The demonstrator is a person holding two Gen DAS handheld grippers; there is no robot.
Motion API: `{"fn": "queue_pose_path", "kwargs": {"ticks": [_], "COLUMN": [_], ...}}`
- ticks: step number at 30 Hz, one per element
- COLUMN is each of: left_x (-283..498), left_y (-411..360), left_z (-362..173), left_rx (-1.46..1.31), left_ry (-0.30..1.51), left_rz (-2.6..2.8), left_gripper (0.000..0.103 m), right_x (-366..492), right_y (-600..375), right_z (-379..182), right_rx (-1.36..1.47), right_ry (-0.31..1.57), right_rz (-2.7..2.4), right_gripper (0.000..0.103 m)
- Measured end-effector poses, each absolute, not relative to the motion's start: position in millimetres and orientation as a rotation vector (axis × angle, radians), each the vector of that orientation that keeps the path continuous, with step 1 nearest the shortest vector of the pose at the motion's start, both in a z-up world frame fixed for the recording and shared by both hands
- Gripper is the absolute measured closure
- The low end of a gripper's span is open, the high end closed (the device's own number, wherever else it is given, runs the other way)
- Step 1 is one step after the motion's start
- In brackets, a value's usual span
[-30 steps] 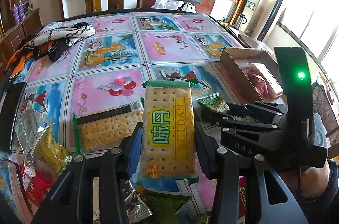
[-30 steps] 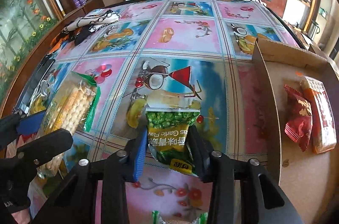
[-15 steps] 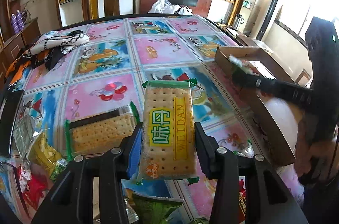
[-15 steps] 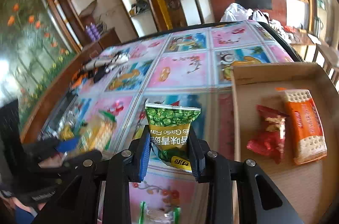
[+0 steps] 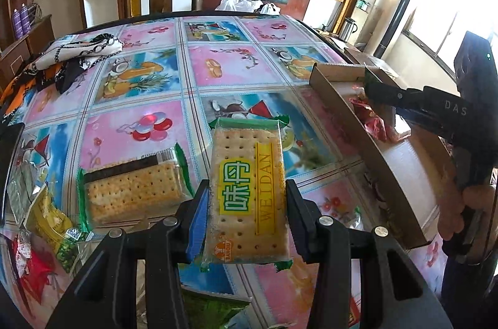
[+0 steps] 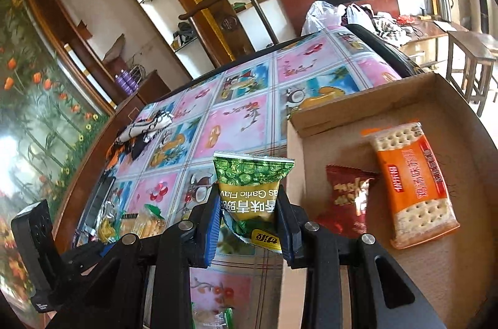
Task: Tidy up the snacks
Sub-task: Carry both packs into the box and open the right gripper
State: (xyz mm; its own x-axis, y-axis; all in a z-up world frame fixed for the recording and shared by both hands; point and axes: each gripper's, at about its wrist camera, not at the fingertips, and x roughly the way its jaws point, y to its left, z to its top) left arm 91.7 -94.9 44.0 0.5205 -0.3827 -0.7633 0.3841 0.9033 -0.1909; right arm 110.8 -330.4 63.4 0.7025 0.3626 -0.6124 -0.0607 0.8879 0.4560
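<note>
Left wrist | cracker pack (image 5: 247,198) "WEIDAN" | pea packet (image 6: 249,198) "Garlic Flav"

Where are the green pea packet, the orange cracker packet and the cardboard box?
green pea packet (image 6: 249,189): right wrist view, on its printed front, between the jaws.
orange cracker packet (image 6: 411,176): right wrist view, on its orange label.
cardboard box (image 6: 311,123): right wrist view, on its far wall.
</note>
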Motion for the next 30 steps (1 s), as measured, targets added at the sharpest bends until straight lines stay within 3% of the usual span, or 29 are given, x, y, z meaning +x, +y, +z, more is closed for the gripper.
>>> {"fn": "queue_pose_path", "kwargs": {"ticks": [21,30], "left_x": [78,74], "left_y": [-204,-255], "left_z": [76,67], "left_rx": [0.067,0.013], "left_ry": [0.901,0.949], "left_rz": [-0.597,-0.665], "left_gripper": [0.058,0.058], "right_x": [104,99], "right_y": [-401,-441], "right_z": [68,67], "right_rx": [0.611,0.713], "right_ry": [0.702,0.665], "right_rz": [0.186,0.162], "right_gripper": [0.069,0.069]}}
